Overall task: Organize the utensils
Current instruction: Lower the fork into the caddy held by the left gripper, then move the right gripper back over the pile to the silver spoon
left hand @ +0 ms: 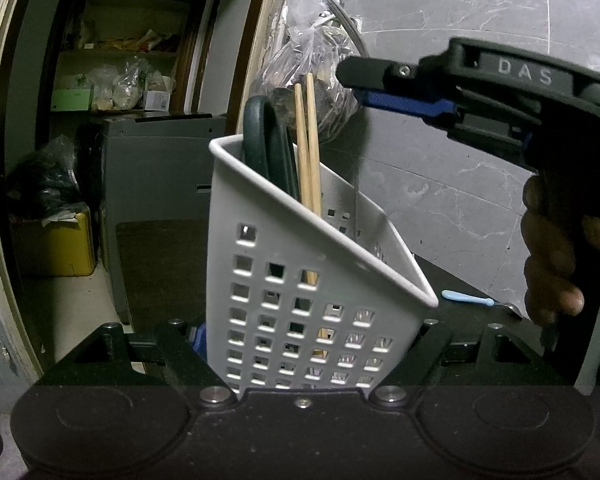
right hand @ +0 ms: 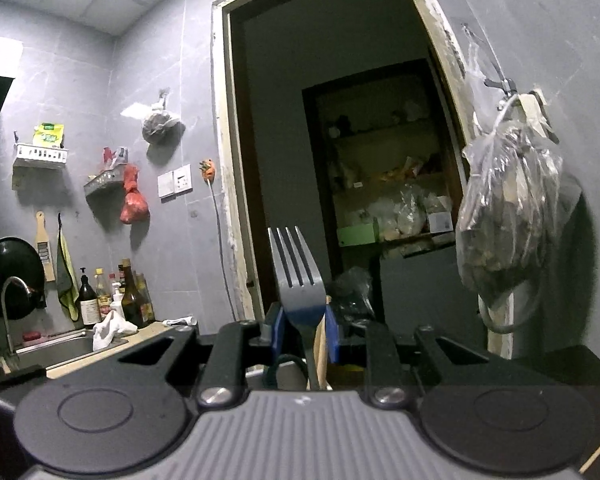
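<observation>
A white perforated utensil basket (left hand: pixel 300 280) leans tilted between the fingers of my left gripper (left hand: pixel 312 340), which is shut on its lower part. Two wooden chopsticks (left hand: pixel 310 140) and a dark looped handle (left hand: pixel 266 140) stand in it. My right gripper (left hand: pixel 354 80) hovers above and to the right of the basket's rim, with a hand (left hand: pixel 552 256) on its grip. In the right wrist view the right gripper (right hand: pixel 302 328) is shut on a metal fork (right hand: pixel 296 272), tines pointing up. A small light blue spoon (left hand: pixel 466 298) lies on the dark table (left hand: pixel 452 280).
A clear plastic bag (right hand: pixel 512 208) of stuff hangs from a hook on the grey tiled wall, right of a doorway (right hand: pixel 340 160) into a shelved room. A sink (right hand: pixel 60 348) with bottles (right hand: pixel 132 296) is at the far left.
</observation>
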The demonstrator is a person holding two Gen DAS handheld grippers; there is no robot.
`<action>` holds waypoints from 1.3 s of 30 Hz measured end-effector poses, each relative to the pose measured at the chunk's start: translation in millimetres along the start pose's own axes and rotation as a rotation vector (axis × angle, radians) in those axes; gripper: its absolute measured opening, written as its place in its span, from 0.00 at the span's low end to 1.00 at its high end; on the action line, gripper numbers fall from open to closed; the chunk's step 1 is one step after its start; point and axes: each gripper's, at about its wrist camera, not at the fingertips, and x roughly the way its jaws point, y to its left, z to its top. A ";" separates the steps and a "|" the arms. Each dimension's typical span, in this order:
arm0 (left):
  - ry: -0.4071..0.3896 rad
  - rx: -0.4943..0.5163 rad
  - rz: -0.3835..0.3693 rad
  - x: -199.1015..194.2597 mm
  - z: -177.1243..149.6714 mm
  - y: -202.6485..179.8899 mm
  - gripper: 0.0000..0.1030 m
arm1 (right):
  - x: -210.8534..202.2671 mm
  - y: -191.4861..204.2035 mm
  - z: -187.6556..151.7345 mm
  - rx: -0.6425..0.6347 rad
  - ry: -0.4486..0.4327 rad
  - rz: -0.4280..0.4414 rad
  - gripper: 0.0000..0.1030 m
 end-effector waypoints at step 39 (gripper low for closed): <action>0.003 -0.002 0.001 0.2 -0.4 0.5 0.78 | -107.5 7.4 -33.9 0.046 0.044 -0.338 1.00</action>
